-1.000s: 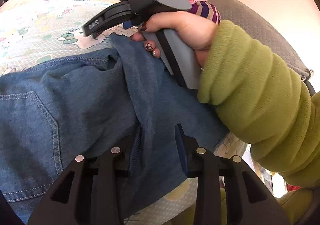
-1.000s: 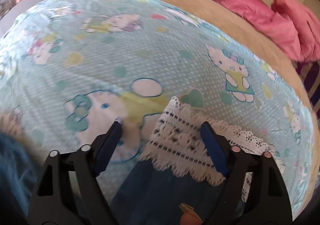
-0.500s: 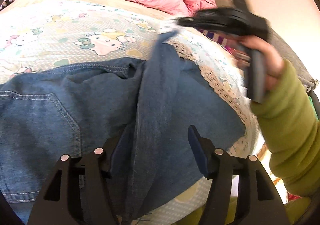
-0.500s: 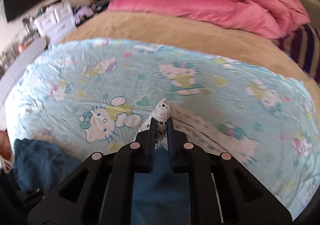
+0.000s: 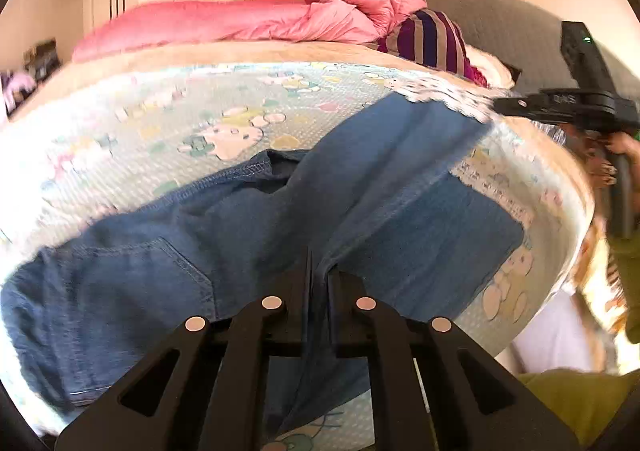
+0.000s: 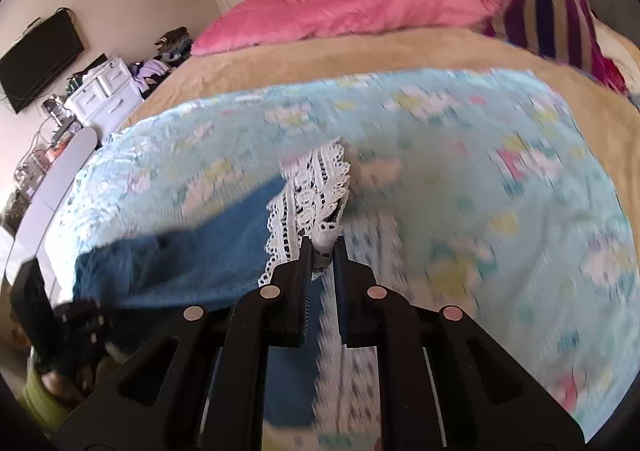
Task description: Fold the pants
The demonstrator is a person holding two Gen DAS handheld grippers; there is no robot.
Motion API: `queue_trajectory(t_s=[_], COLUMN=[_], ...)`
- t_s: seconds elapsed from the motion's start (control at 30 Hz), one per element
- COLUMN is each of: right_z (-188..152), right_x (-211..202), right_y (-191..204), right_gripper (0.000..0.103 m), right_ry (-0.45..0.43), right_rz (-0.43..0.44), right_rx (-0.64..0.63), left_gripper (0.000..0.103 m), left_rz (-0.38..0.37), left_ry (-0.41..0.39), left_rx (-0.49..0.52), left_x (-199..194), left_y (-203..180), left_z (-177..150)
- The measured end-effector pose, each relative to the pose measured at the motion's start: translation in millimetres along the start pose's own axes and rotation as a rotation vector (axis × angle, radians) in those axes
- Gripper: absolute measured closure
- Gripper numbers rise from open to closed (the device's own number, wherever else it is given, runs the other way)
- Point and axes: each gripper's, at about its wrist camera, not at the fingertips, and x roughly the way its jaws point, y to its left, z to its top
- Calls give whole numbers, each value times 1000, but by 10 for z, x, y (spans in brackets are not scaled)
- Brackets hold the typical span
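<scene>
Blue denim pants (image 5: 248, 219) with white lace hems lie on a Hello Kitty sheet (image 5: 180, 123) on the bed. My left gripper (image 5: 319, 271) is shut on a fold of denim near the crotch. My right gripper (image 6: 323, 251) is shut on the lace hem (image 6: 312, 195) of one leg and holds it lifted above the sheet (image 6: 480, 187). That leg (image 5: 404, 147) stretches taut between the two grippers. The right gripper also shows at the right edge of the left wrist view (image 5: 496, 107). The other leg (image 5: 452, 227) lies flat on the sheet.
A pink duvet (image 5: 248, 21) and a striped pillow (image 5: 432, 37) lie at the head of the bed. A grey headboard (image 5: 500, 31) stands at the right. White drawers (image 6: 104, 91) and a wall television (image 6: 38, 59) are beyond the bed's left side.
Both grippers have closed: the right on the lace hem, the left on the denim fold. The right gripper has lifted the hem and pulled the leg out to the right.
</scene>
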Motion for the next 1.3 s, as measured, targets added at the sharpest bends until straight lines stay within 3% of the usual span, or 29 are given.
queue_trajectory(t_s=[0.3, 0.63, 0.9, 0.97, 1.0, 1.07, 1.17, 1.23, 1.3], right_z=[-657, -796, -925, -909, -878, -807, -766, -831, -881], right_x=[-71, -143, 66, 41, -22, -169, -351, -281, -159], right_y=[-179, -302, -460, -460, -457, -376, 61, 441, 682], right_gripper=[97, 97, 97, 90, 80, 76, 71, 71, 71], right_ry=[121, 147, 208, 216, 201, 137, 38, 48, 76], right_rz=[15, 8, -8, -26, -59, -100, -106, -17, 61], right_rx=[53, 70, 131, 128, 115, 44, -220, -372, -442], left_gripper=[97, 97, 96, 96, 96, 96, 96, 96, 96], left_rz=[33, 41, 49, 53, 54, 53, 48, 49, 50], left_ry=[39, 91, 156, 165, 165, 166, 169, 169, 167], left_rx=[44, 92, 156, 163, 165, 164, 157, 158, 160], left_x=[-127, -96, 17, 32, 29, 29, 34, 29, 16], left_y=[-27, -104, -231, -243, -248, -248, -245, -247, -257], left_z=[-96, -237, -347, -361, -361, -366, -362, -364, -371])
